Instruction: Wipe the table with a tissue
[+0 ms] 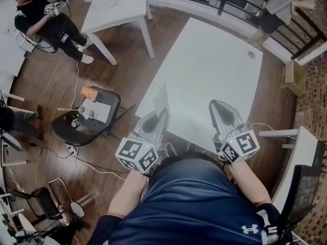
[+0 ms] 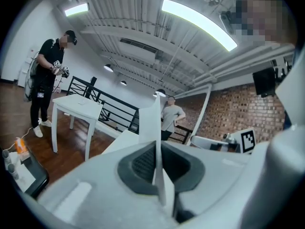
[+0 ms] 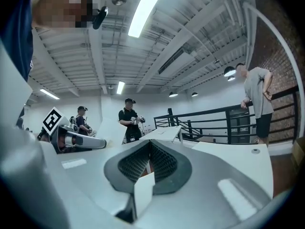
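Note:
The white table [image 1: 204, 60] stretches ahead of me, its top bare. My left gripper [image 1: 161, 114] hovers over the near left edge, shut on a thin white tissue [image 1: 162, 97] that stands upright out of the jaws. In the left gripper view the tissue [image 2: 152, 120] rises as a flat sheet from the closed left gripper [image 2: 157, 149]. My right gripper [image 1: 218, 106] hangs over the near edge, apart from the left one. In the right gripper view the right gripper [image 3: 150, 151] is shut; a small white flap shows low between the jaws, and I cannot tell what it is.
A second white table [image 1: 117, 6] stands at the far left. A black chair [image 1: 110, 121] with an orange box and cups is left of my table. A seated person [image 1: 41, 19], a person at the railing [image 1: 278, 4] and a cardboard box [image 1: 294, 78] surround it.

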Tool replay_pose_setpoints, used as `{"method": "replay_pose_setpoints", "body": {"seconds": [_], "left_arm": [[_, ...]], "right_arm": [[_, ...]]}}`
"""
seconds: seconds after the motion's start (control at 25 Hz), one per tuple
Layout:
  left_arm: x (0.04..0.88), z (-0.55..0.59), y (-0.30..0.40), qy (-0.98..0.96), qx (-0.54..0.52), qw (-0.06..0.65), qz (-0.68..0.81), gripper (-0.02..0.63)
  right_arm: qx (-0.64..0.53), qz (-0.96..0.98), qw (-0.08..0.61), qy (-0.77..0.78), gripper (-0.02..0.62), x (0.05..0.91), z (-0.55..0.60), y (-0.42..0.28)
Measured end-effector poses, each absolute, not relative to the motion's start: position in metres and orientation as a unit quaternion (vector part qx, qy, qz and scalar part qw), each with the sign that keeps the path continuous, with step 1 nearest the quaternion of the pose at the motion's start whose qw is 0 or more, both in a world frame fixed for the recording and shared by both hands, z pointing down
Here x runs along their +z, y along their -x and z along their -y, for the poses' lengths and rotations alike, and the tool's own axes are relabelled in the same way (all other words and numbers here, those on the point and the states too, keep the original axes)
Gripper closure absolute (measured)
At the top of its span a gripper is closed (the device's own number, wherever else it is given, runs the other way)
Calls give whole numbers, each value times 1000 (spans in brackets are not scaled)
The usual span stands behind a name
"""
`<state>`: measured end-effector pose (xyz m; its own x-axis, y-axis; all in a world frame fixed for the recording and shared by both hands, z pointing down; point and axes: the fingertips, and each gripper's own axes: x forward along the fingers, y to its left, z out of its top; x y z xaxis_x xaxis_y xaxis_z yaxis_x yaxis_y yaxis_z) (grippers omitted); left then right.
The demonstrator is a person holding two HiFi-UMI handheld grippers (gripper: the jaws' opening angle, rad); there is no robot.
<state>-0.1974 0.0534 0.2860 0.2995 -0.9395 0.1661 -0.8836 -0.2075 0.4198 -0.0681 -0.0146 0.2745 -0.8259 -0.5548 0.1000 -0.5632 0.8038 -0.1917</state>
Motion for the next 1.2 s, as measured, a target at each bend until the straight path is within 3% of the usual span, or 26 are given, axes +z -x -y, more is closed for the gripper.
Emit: {"method": "replay_pose_setpoints", "body": {"seconds": [1.2], "left_arm": [[285,-36,187,-778,-55,228,583,601]], "right_arm": [[117,945,9,-306,584,277,37,54]]}}
